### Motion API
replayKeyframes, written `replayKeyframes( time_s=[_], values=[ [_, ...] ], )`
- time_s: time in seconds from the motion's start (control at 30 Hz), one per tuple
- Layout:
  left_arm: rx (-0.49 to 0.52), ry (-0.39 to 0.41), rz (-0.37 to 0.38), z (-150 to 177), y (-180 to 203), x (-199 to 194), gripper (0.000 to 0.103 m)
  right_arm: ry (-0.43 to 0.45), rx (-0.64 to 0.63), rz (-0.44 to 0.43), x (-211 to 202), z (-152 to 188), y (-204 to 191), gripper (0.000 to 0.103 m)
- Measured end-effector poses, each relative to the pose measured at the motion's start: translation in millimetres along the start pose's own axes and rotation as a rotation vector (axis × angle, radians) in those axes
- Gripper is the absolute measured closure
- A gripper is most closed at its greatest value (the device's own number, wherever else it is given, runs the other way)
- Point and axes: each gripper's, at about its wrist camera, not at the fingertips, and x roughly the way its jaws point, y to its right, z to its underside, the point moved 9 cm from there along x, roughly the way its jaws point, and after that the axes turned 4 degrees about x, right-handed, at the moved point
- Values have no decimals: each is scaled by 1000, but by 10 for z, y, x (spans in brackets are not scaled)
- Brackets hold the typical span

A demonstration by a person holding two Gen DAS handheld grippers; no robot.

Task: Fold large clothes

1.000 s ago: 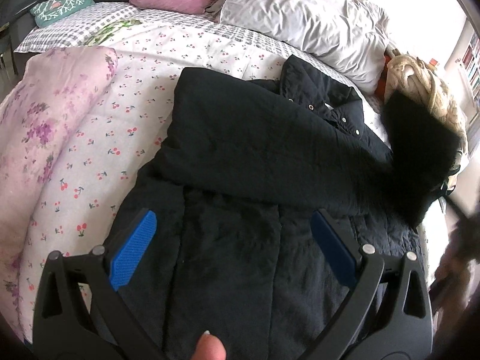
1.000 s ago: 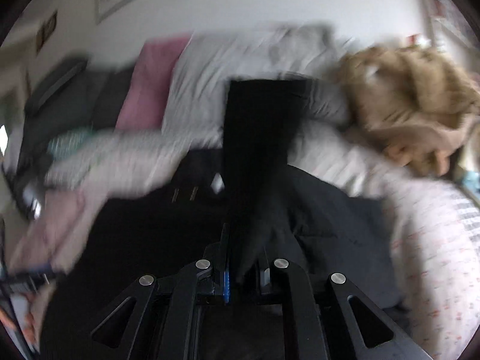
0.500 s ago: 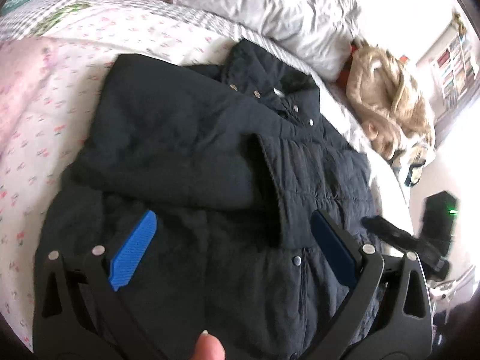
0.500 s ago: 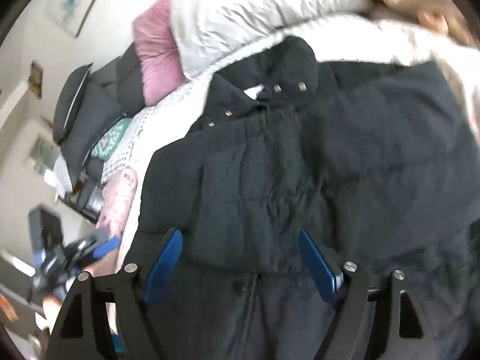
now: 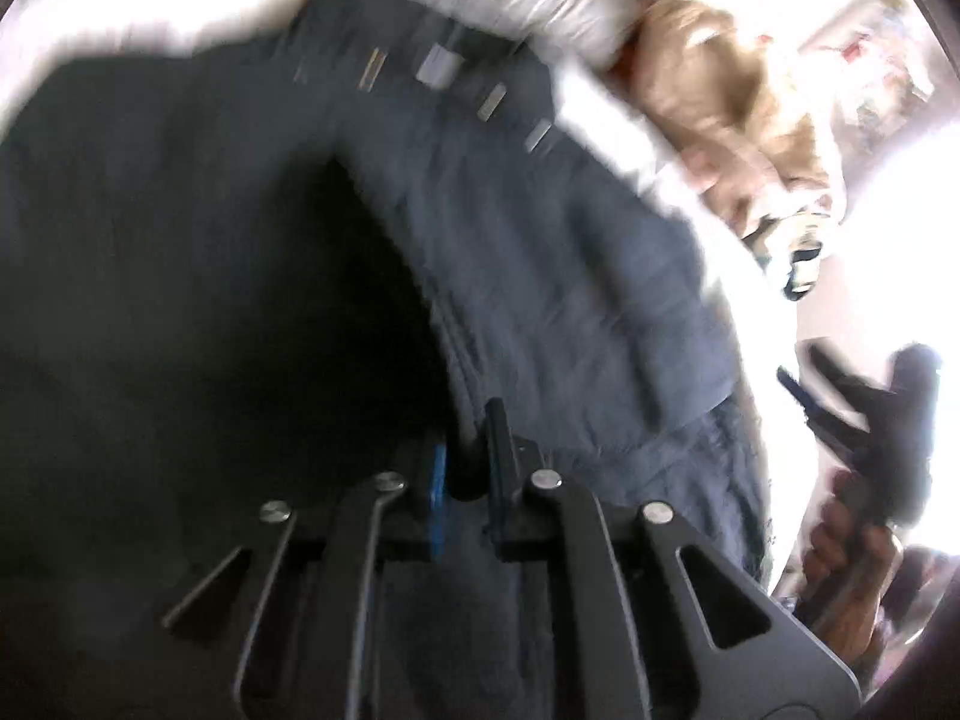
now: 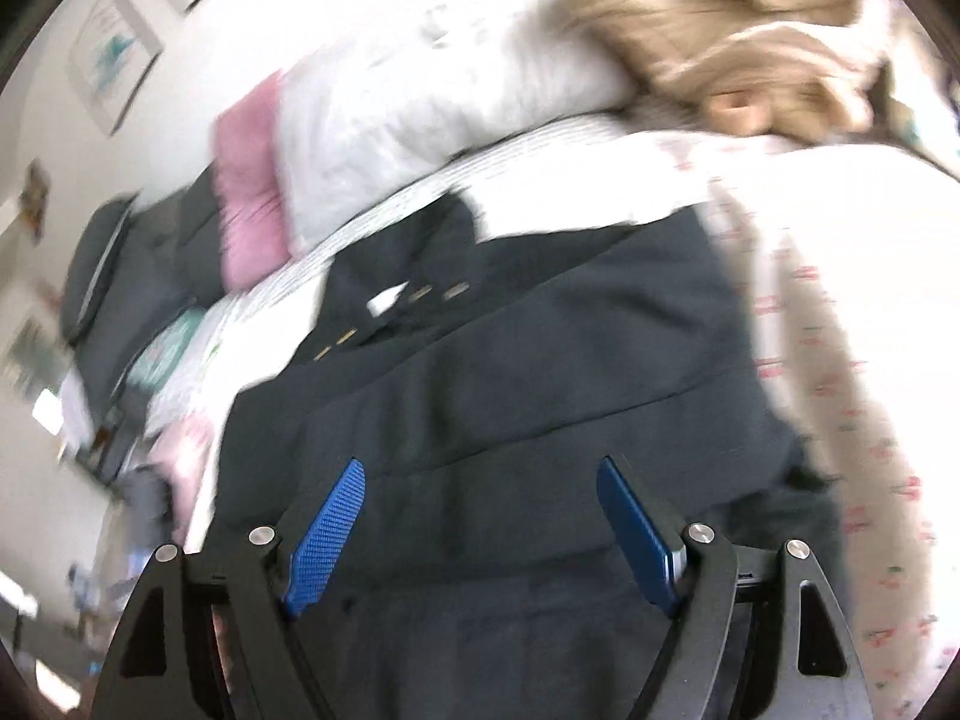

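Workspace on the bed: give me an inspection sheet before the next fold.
Surface: bed sheet, white with small red print, coat spread on it.
Job's things: dark quilted coat, snap collar towards the pillows, a sleeve folded across the front.
Clutter: white pillow, pink pillow, tan fluffy garment at the head end.
Grippers: left tongs closing, dark coat fabric between the pads; right tongs open over the coat, nothing between them.
Cables: nothing seen.
Surroundings: framed pictures on the wall; views blurred.
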Motion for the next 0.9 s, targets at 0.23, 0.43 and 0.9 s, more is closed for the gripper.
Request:
replayKeyframes(
  time_s=[0.23, 0.43, 0.9],
  values=[
    [92, 123, -357, -273, -508, -265, 80, 60, 48, 228, 63, -112, 664, 22],
    [111, 255, -261, -399, -397, -284, 66, 48, -90, 341, 169, -85, 644, 22],
    [98, -14, -329, -98, -443, 144, 32, -5, -66, 313, 89, 28, 878, 20]
  ],
)
